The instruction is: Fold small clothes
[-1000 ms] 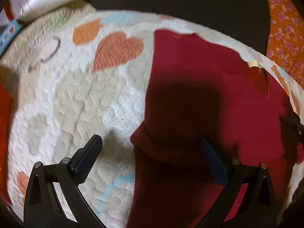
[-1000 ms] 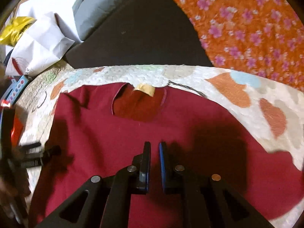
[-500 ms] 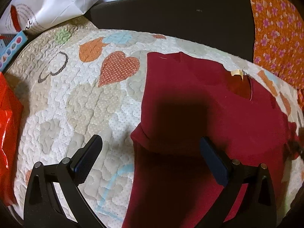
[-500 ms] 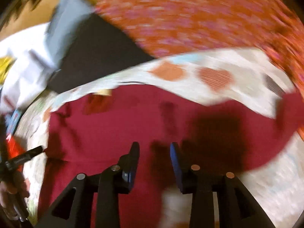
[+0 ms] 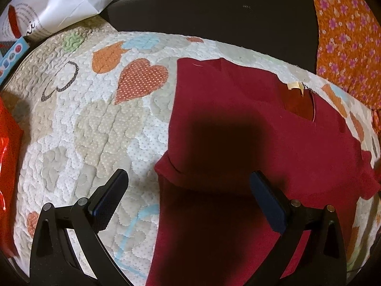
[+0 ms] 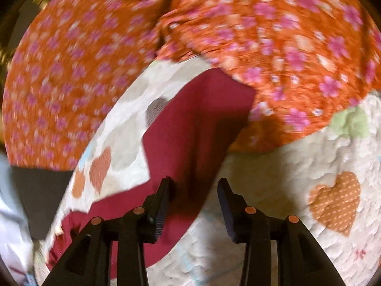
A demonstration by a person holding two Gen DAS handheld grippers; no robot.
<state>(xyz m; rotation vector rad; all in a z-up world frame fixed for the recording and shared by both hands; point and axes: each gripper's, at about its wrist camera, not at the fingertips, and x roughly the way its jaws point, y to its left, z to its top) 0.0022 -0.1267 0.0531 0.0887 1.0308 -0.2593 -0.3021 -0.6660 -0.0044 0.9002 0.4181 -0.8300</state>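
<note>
A dark red shirt (image 5: 238, 119) lies flat on a heart-patterned quilt (image 5: 95, 131), neck opening and tag at the far side. Its left side is folded inward, and the fold edge shows near my left gripper (image 5: 188, 178). That gripper hovers wide open over the fold, holding nothing. In the blurred right wrist view the shirt's sleeve (image 6: 190, 124) stretches away toward an orange floral cloth (image 6: 214, 23). My right gripper (image 6: 195, 187) hangs over the sleeve's near part, its jaws opening. The sleeve lies below the gap and the pads do not press on it.
The orange floral cloth (image 5: 345, 35) borders the quilt on the right and overlaps the sleeve's end. A dark cushion (image 5: 214, 7) and a white paper bag (image 5: 59, 7) sit behind the quilt. A red plastic item (image 5: 7, 155) and a blue box (image 5: 12, 54) lie at the left.
My right gripper swept to the right and rolled, leaving the shirt's body for the right sleeve, and its jaws went from shut to parted. The left gripper stayed open in place.
</note>
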